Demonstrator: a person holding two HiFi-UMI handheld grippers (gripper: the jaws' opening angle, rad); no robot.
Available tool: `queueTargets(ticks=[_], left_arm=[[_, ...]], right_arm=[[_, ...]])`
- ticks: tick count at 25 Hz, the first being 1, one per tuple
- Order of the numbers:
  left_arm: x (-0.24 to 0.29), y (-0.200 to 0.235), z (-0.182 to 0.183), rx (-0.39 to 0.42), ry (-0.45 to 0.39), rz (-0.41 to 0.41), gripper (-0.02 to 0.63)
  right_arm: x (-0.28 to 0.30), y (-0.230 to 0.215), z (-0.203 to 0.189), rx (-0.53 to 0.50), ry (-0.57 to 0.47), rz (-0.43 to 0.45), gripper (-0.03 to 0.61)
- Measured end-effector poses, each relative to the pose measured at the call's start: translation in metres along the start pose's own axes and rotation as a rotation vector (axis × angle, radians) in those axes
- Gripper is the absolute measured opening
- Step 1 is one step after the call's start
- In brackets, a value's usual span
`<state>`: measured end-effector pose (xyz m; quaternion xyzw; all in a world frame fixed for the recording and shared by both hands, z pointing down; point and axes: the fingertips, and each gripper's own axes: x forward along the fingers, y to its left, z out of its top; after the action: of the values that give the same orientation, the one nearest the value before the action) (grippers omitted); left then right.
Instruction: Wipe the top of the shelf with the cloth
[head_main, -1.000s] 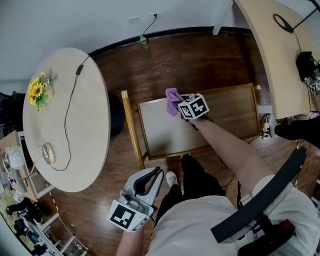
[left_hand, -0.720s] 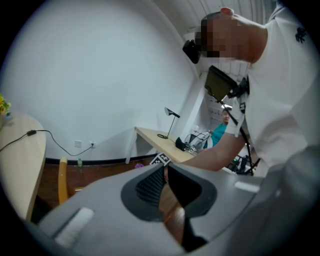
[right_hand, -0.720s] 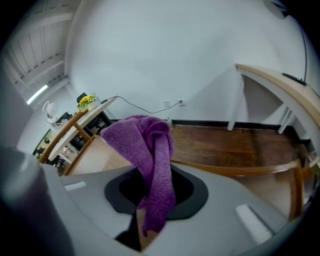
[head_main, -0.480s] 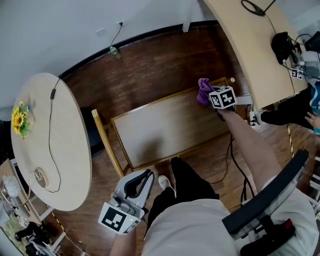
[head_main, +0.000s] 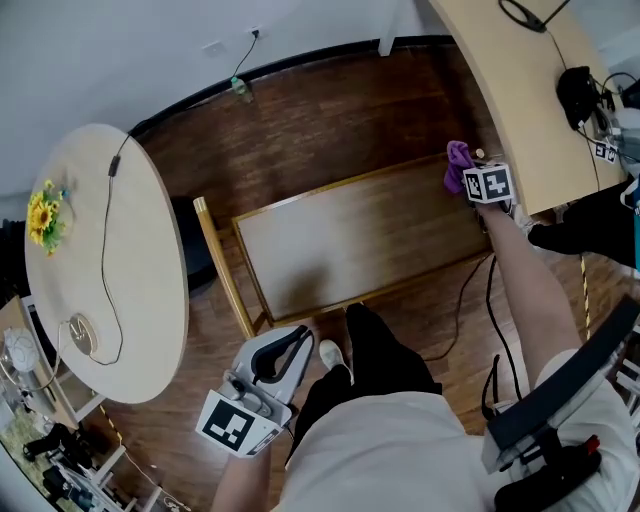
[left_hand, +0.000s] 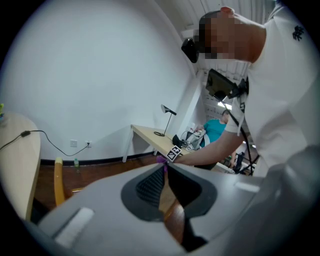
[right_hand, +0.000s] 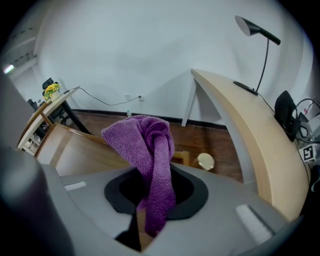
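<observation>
The cloth (right_hand: 150, 165) is a soft, light, knitted purple rag. It looks limp enough to fold wherever you press it and grippy enough not to slide out of a firm pinch. Your right claw (right_hand: 155, 200) is pressed together on it. A thick wad bunches out ahead of the tips and a thinner tail hangs back through the throat of the jaws. Judged from that, the hold is good: you have it mid-bunch, with enough loose cloth in front to meet the wood before the tips do.

Under and to the left of that claw lies the shelf top (right_hand: 75, 155). The round knob of a corner post (right_hand: 205, 161) sits just ahead of it on the right, so the cloth is at the far right corner of the top. The curved desk (right_hand: 250, 130) rises beyond, to the claw's right.

Your left claw (left_hand: 165, 185) hangs low beside your leg, well apart from the shelf. Its jaws are drawn together on nothing.

A second ago the cloth sat toward the far left of the top. Half a second ago it was nearing the right end. Now it has reached the corner, so one pass along the far edge looks done. The left claw has stayed put.
</observation>
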<state>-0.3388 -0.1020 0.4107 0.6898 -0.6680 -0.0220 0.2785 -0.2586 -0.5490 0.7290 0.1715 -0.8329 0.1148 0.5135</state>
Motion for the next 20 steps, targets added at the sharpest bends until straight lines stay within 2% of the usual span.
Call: queueTargets(ticks=[2, 5, 9, 12, 16, 20], left_arm=[[-0.011, 0.0, -0.002, 0.009, -0.005, 0.01, 0.023], [-0.03, 0.002, 0.002, -0.011, -0.055, 0.043, 0.023], [-0.056, -0.006, -0.003, -0.012, -0.077, 0.069, 0.023], [-0.072, -0.014, -0.008, -0.028, -0.095, 0.094, 0.023], [-0.1, -0.018, -0.016, -0.038, -0.097, 0.145, 0.023], [-0.121, -0.018, -0.032, -0.054, -0.081, 0.18, 0.023]], right_arm=[[-0.01, 0.045, 0.016, 0.001, -0.064, 0.073, 0.08], [-0.023, 0.156, 0.037, -0.03, -0.148, 0.233, 0.08], [-0.033, 0.319, 0.043, -0.098, -0.165, 0.471, 0.08], [-0.036, 0.419, 0.039, -0.136, -0.156, 0.608, 0.08], [-0.029, 0.528, 0.021, -0.185, -0.104, 0.73, 0.08], [-0.011, 0.584, 0.001, -0.25, -0.048, 0.763, 0.08]])
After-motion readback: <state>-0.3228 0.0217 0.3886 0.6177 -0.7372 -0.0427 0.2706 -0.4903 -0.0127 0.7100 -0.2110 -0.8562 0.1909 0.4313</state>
